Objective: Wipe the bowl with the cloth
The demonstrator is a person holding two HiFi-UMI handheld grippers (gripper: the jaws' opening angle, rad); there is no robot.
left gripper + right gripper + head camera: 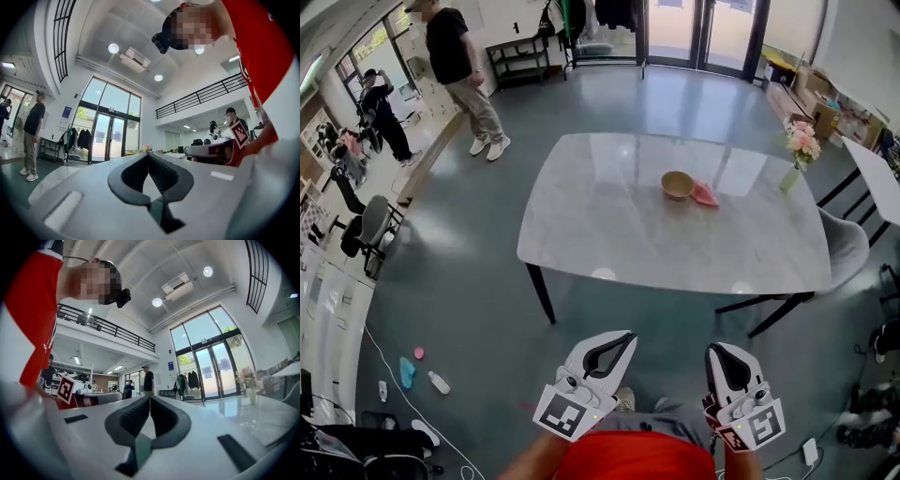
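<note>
The pale, marble-look surface (609, 225) fills the middle of the head view, with grey floor all round it and a person (461, 70) standing off at the upper left. Along the bottom edge, well short of the surface's near rim, are the two grippers. The left gripper (622, 337) is at lower centre and the right gripper (718, 350) just to its right, both pointing up the frame. Each one's own view shows its jaws pressed together at the tips with nothing between them.

The bowl (678, 185) stands on the far half of the surface. It lies up-frame from both grippers and between their lines, a shade closer to the right one. The pink cloth (706, 195) lies crumpled against the bowl's right side, seemingly touching it, its length slanting down to the right.

I'd judge the right gripper the handier one for the cloth and the left for steadying the bowl. Both are well apart from their targets, and both would need to open first.
</note>
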